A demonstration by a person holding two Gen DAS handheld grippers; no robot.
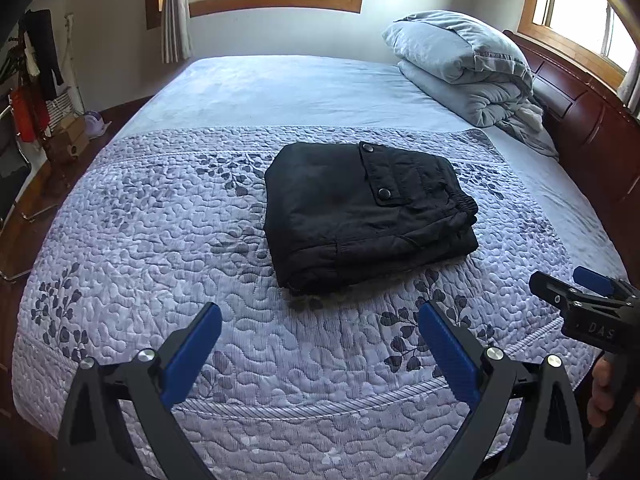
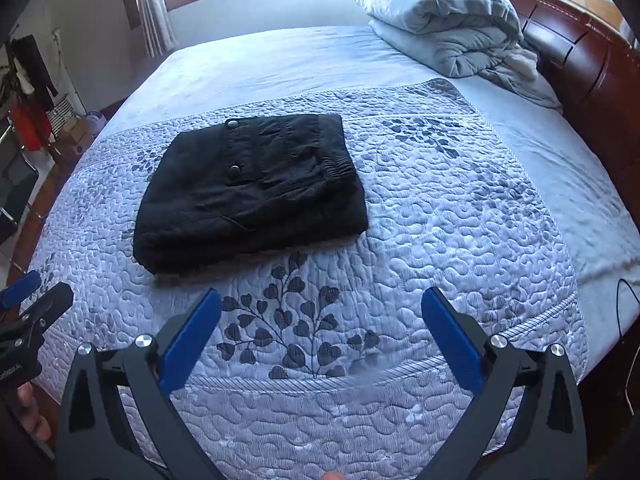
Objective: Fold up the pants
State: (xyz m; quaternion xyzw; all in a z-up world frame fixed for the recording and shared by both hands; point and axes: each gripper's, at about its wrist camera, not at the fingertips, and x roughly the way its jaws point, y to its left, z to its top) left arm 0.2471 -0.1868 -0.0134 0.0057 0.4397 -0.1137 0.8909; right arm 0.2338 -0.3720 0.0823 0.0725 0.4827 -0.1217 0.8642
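Note:
The black pants (image 1: 360,212) lie folded into a compact stack on the quilted lilac bedspread (image 1: 160,248), pocket flap with two snaps on top. They also show in the right wrist view (image 2: 248,196). My left gripper (image 1: 320,320) is open and empty, held back from the stack's near edge. My right gripper (image 2: 320,304) is open and empty, near and to the right of the stack. The right gripper also shows at the left wrist view's right edge (image 1: 576,284); the left gripper shows at the right wrist view's left edge (image 2: 32,292).
A folded grey duvet with a pillow (image 1: 464,64) sits at the bed's far right by the wooden headboard (image 1: 580,112). Clutter and a clothes rack (image 1: 36,92) stand on the floor at left. A black cable (image 2: 624,312) hangs at the bed's right edge.

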